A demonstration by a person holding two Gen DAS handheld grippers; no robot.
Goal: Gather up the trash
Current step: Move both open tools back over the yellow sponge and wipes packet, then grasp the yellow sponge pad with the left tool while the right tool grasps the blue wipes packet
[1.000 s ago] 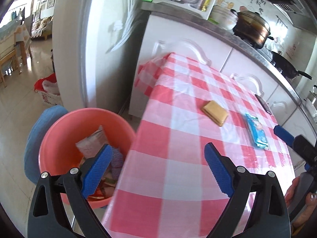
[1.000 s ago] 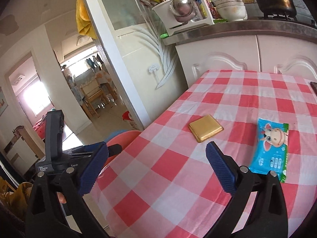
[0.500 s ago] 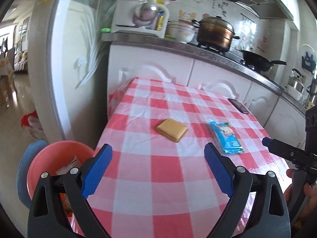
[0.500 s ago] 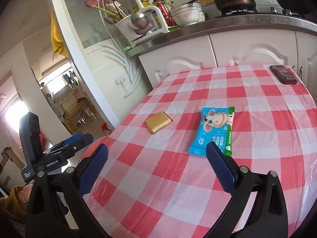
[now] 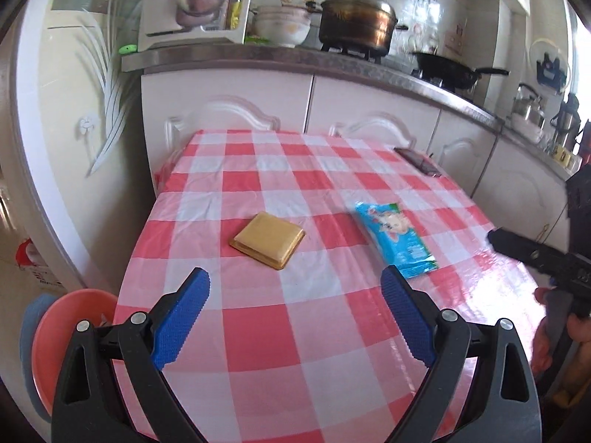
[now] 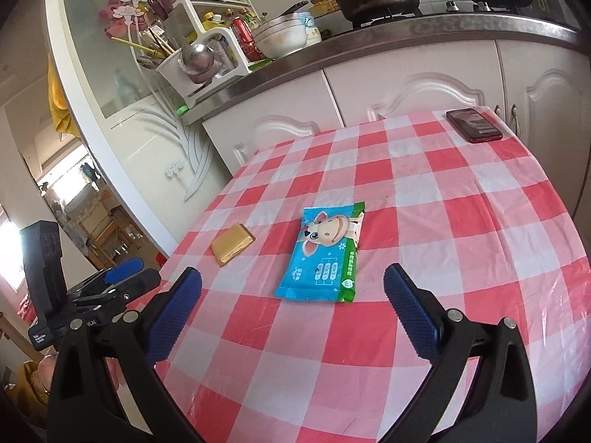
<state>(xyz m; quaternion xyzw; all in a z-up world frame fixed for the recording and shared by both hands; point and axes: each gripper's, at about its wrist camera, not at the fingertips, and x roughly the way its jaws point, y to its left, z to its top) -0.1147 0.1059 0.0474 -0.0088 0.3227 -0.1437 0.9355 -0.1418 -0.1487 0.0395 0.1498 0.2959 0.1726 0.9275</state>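
A flat golden square packet [image 5: 267, 240] [image 6: 232, 244] and a blue wet-wipe pack [image 5: 394, 238] [image 6: 323, 256] lie side by side on the red-and-white checked table [image 5: 258, 332] [image 6: 461, 243]. My left gripper [image 5: 294, 317] is open above the near table edge, short of the golden packet. My right gripper [image 6: 293, 315] is open too, just short of the blue pack. An orange-pink basin [image 5: 55, 336] stands low beside the table's left corner, its inside mostly hidden.
A dark phone [image 5: 417, 157] [image 6: 474, 124] lies at the table's far right corner. White cabinets and a steel counter [image 5: 295, 59] with a pot, bowls and a utensil rack stand behind. A person's hand [image 5: 554, 339] holds the right tool.
The left gripper has swung from over the basin to face the table and both packets. The right gripper has turned rightward, bringing the blue pack between its fingers' line. Both stayed open.
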